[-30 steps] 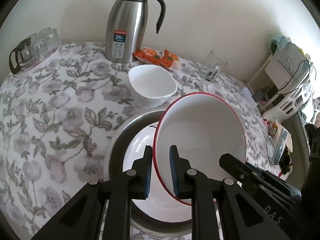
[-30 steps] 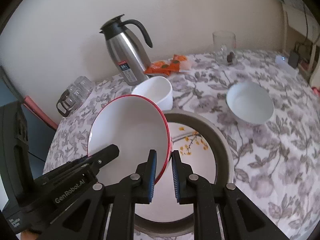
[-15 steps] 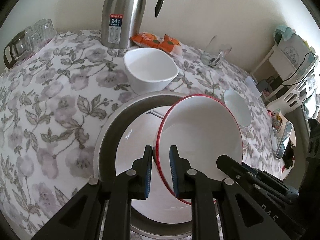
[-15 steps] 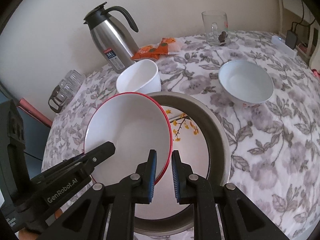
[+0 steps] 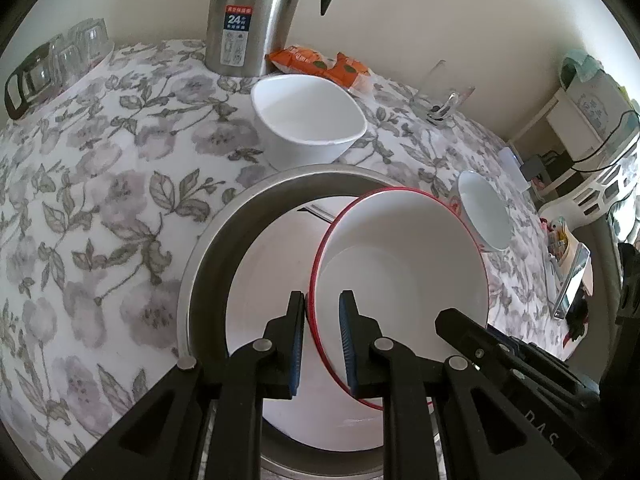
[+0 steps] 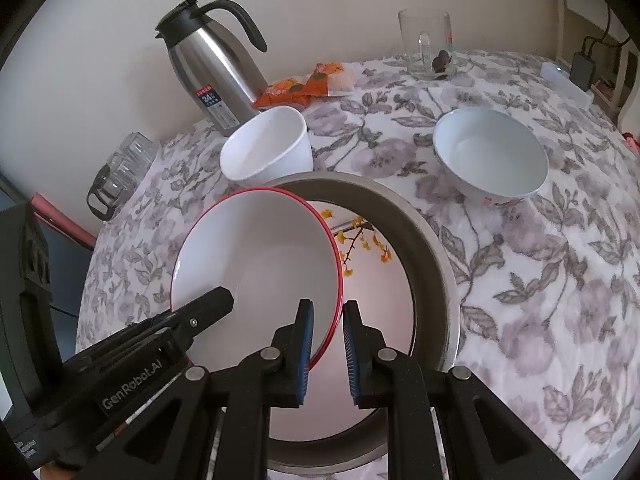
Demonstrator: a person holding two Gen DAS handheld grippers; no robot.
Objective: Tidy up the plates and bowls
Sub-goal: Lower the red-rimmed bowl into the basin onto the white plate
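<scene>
A white red-rimmed plate [image 5: 404,280] [image 6: 260,264] is held level between both grippers, low over a metal basin [image 5: 208,256] [image 6: 432,256] that holds a white flowered plate [image 6: 372,264]. My left gripper [image 5: 320,340] is shut on the red-rimmed plate's left rim. My right gripper [image 6: 327,344] is shut on its right rim. A white square-sided bowl [image 5: 308,120] [image 6: 268,148] stands just behind the basin. A round white bowl [image 6: 490,154] [image 5: 484,212] stands to the right.
A steel thermos jug [image 5: 252,16] [image 6: 212,68], an orange snack packet [image 5: 316,62] [image 6: 304,84] and a glass mug [image 6: 426,44] stand at the back of the flowered tablecloth [image 5: 100,184]. Glass cups [image 5: 48,68] sit at the far left edge.
Both grippers have lowered the red-rimmed plate towards the basin and moved forward; the table objects now look closer and higher in view.
</scene>
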